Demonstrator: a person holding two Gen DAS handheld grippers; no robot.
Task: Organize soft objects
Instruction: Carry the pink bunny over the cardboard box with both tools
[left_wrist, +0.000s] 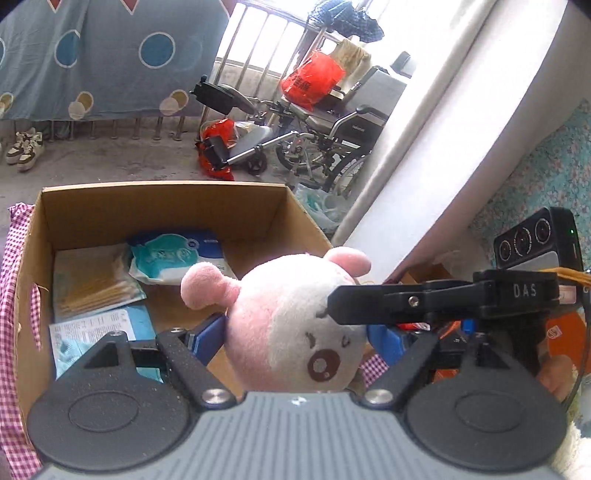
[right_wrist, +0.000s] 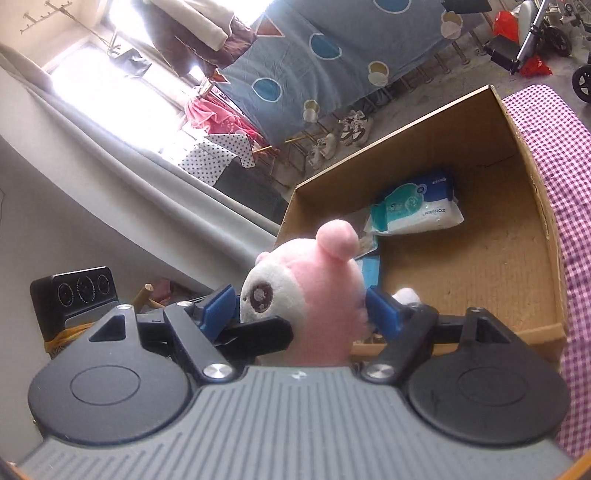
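A pink and white plush toy (left_wrist: 291, 325) with round ears hangs at the near edge of an open cardboard box (left_wrist: 162, 186). My left gripper (left_wrist: 295, 334) is shut on the plush head, a blue pad on each side. From the right, a black finger (left_wrist: 354, 302) of the other gripper lies across the toy's face. In the right wrist view my right gripper (right_wrist: 301, 312) is likewise shut on the plush toy (right_wrist: 314, 295), with the cardboard box (right_wrist: 406, 147) just beyond it. The toy's body is hidden below the grippers.
The box holds a teal wipes pack (left_wrist: 177, 254) (right_wrist: 417, 206), a bag of cotton swabs (left_wrist: 96, 291) and a printed packet (left_wrist: 92, 332). A pink checked cloth (right_wrist: 554, 166) lies under it. A wheelchair (left_wrist: 332, 140) and shoes (left_wrist: 26, 149) stand on the floor beyond.
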